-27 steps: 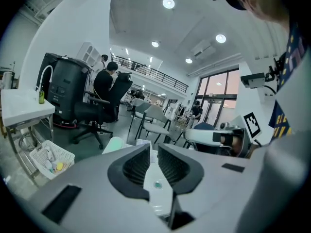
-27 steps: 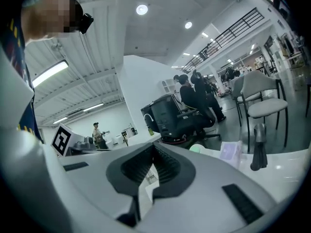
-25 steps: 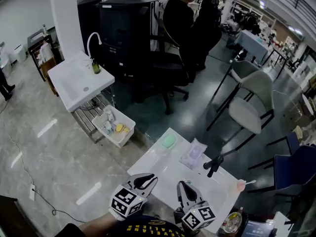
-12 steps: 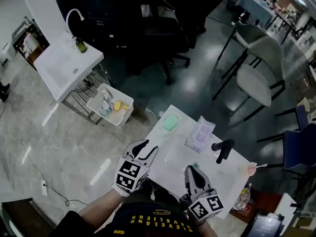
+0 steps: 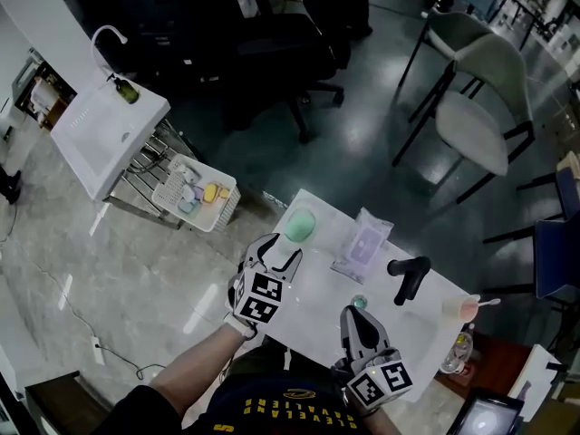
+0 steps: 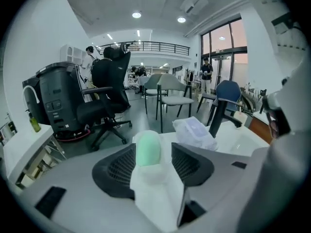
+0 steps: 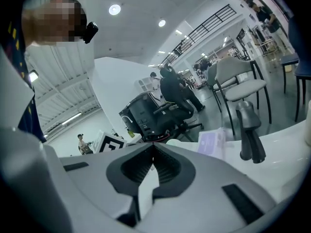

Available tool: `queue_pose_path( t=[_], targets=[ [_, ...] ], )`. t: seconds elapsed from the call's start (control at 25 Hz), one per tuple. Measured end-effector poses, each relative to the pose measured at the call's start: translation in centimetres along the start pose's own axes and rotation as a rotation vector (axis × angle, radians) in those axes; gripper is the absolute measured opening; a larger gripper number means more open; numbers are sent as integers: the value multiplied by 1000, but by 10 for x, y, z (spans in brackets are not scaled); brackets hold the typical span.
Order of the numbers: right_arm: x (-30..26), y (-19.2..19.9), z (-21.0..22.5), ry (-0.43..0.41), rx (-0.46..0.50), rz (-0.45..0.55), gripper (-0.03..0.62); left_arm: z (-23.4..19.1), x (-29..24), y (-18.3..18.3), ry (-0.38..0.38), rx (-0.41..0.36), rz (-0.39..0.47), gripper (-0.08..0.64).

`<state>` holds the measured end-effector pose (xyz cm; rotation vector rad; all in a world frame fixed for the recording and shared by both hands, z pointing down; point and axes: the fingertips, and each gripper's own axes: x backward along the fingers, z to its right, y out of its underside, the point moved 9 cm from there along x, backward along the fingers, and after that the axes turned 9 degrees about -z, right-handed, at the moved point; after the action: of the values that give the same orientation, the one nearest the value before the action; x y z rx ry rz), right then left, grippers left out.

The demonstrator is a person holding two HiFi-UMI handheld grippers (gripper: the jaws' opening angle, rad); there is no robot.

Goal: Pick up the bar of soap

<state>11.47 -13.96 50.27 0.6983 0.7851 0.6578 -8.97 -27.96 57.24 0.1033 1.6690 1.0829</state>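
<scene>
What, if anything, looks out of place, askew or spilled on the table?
Nothing stands out. The soap lies near the far edge of the table, the packet lies beside it, apart from it, and nothing looks spilled or damaged.

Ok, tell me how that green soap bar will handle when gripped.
The soap looks smooth and domed, so it may squirt out of a pinch. It seems solid, probably stiff. Lying flat on the table, it likely won't roll.
</scene>
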Motion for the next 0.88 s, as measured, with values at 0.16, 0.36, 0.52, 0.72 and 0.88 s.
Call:
queue_pose_path(
  t=[0.16, 0.36, 0.52, 0.72, 0.88],
  targets=[
    [0, 2, 12, 16, -25, -16, 9, -4, -33, -4, -38, -7, -43, 239],
    [-1, 2, 22, 32, -41, -17, 9, -7, -66, -1, -42, -22, -110, 268],
    [-2, 2, 30, 42, -51, -18, 9, -9, -82, -1, -56, -54, -154, 280],
    [-1, 4, 33, 45, -58, -26, 9, -9, -89, -2, -76, -86, -183, 285],
    [-1, 5, 33, 45, -64, -27, 9, -8, -94, -1, -100, -106, -199, 285]
  ],
)
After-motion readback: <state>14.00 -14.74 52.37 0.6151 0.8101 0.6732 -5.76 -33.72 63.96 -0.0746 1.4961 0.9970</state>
